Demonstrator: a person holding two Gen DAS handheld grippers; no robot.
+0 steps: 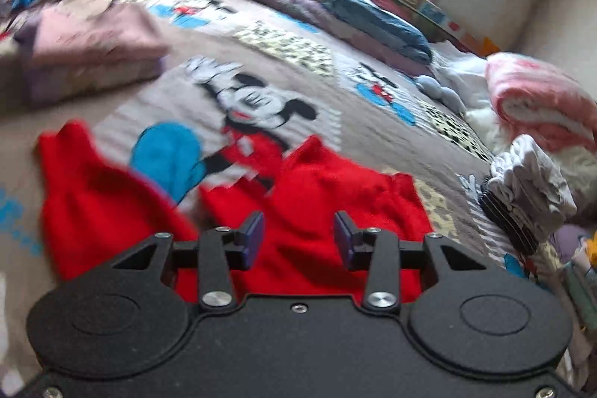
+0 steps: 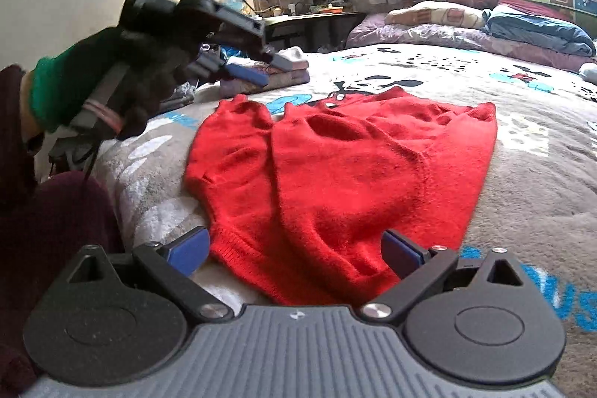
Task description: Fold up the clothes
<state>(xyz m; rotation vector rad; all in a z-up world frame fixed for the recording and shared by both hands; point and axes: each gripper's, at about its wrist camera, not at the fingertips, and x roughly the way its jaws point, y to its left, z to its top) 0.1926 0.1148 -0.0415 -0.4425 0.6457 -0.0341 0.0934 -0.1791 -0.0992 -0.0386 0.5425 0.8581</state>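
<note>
While the red sweater (image 2: 335, 166) lies spread but rumpled on the bed (image 2: 530, 181), both grippers hang released and empty: right gripper (image 2: 294, 252) at its near hem, left gripper (image 1: 298, 237) raised above its left side. Pinching one knit layer over those ridges could, I judge, drag the sweater askew and fold in creases.

We see the sweater (image 2: 335, 166) spread on the bed (image 2: 522, 174) at frame centre; folded clothes (image 2: 276, 77) lie behind it, upper left; pillows (image 2: 447, 21) line the upper right.
</note>
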